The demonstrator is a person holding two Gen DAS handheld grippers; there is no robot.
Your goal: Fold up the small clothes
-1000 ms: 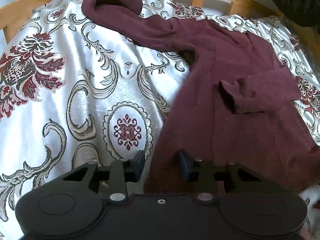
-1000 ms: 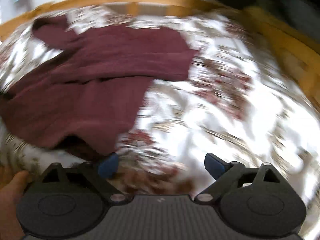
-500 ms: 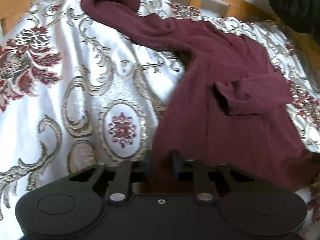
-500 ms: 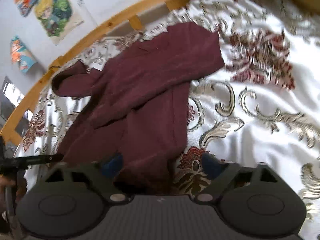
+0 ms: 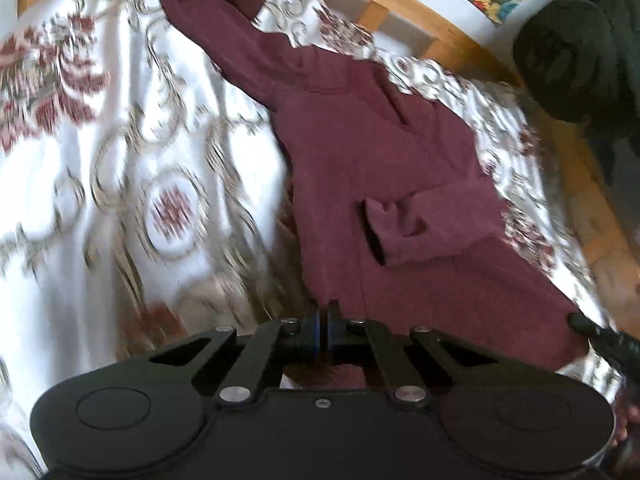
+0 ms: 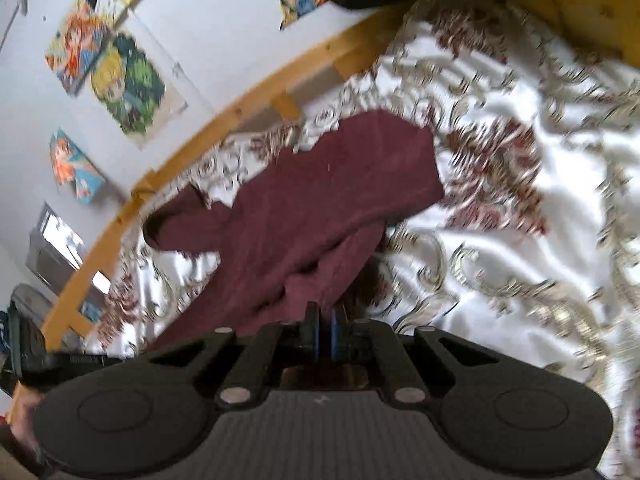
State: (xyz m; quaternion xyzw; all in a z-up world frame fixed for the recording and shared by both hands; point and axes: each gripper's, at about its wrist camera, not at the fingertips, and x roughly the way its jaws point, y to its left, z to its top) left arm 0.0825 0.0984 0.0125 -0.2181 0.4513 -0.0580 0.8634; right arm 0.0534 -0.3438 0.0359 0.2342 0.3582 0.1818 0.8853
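A maroon sweater (image 5: 384,168) lies on the patterned bed (image 5: 80,208), its length running away from both claws, the left claw (image 5: 322,330) and right claw (image 6: 324,334) each clamped on its near hem.

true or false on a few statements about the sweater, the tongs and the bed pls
1. The left tongs are shut on the hem of the maroon sweater. True.
2. The right tongs are wide open above the bedspread. False: they are shut on the sweater's edge.
3. One sleeve is folded across the sweater's body. True.
4. The sweater hangs over the wooden bed rail. False: it lies on the bedspread.
5. Cartoon posters are on the wall. True.
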